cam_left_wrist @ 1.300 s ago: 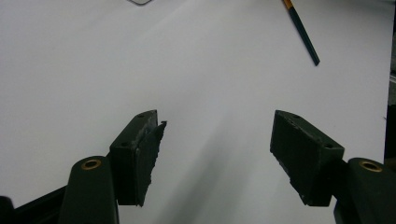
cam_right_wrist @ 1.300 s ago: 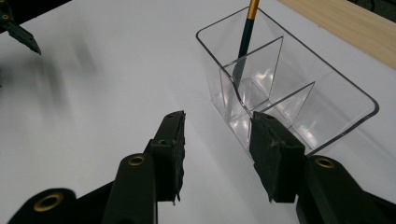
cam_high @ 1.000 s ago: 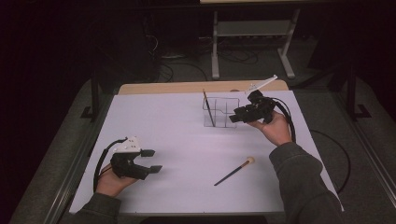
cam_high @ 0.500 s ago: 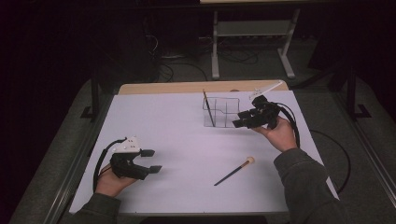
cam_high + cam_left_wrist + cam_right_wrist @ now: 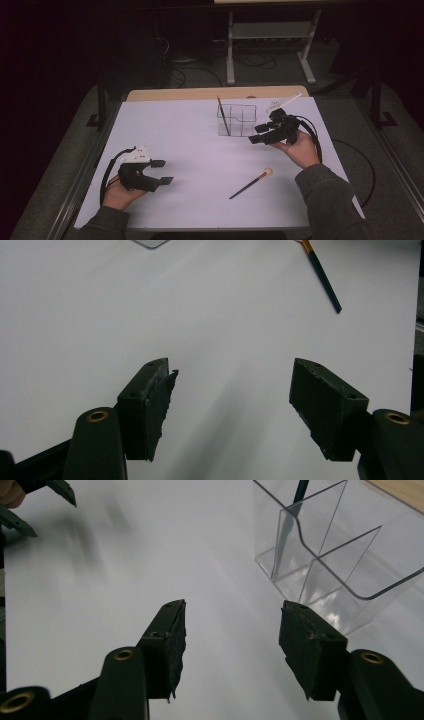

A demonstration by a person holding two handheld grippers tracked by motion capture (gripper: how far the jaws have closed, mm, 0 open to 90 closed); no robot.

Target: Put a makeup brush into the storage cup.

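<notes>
On the white table (image 5: 200, 145), toward its far right, stands a clear organizer (image 5: 237, 120) with a brush (image 5: 223, 116) leaning upright in its left compartment; through the plastic only a dark handle shows in the right gripper view (image 5: 287, 527), its top cut off by the frame edge. Just right of the organizer, the right gripper (image 5: 259, 134) hovers with jaws apart and nothing between them; they have just been opening. Its fingertips (image 5: 172, 640) frame bare table, the organizer (image 5: 340, 555) near but untouched.

A second brush (image 5: 250, 184) lies flat near the table's front, between the two hands, well apart from both. In the left gripper view only its dark handle end and a bit of orange ferrule show (image 5: 322, 275); the head is cut off.

At the front left, the left gripper (image 5: 161, 171) rests low, jaws wide and empty. The organizer's corner barely enters its view at the top.
</notes>
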